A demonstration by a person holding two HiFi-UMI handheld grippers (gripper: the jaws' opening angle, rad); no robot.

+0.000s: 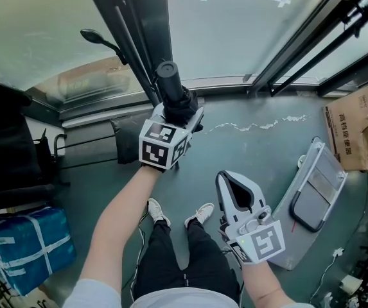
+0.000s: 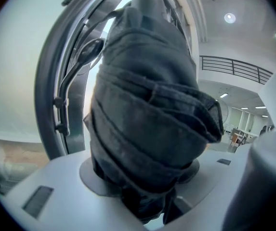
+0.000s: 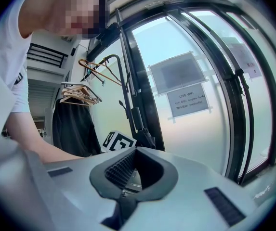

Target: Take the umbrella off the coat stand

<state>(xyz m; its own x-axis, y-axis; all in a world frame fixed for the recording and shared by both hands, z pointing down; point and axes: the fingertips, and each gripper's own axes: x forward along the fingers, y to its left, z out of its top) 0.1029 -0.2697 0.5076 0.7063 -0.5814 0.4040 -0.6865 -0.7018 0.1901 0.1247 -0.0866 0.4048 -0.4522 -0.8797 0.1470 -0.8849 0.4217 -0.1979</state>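
1. The left forearm is stretched forward to the coat stand (image 1: 139,37). Its left hand-held gripper (image 1: 177,111) pinches the folded black umbrella (image 1: 169,76), which stands just beside the stand's pole, blunt end up.
2. The right hand-held gripper (image 1: 228,178) hangs well back from the stand, above the person's shoes (image 1: 200,213). It holds nothing, and its jaws seem pressed together at the tips, though that view is not sharp.
3. A grey floor (image 1: 254,143) spreads around the stand's foot, and a glass wall (image 1: 235,24) rises just behind the stand.
4. Well to the right of the stand sits a cardboard box (image 1: 357,133); its contents cannot be seen. To the stand's left lies a blue strapped bundle (image 1: 26,246).
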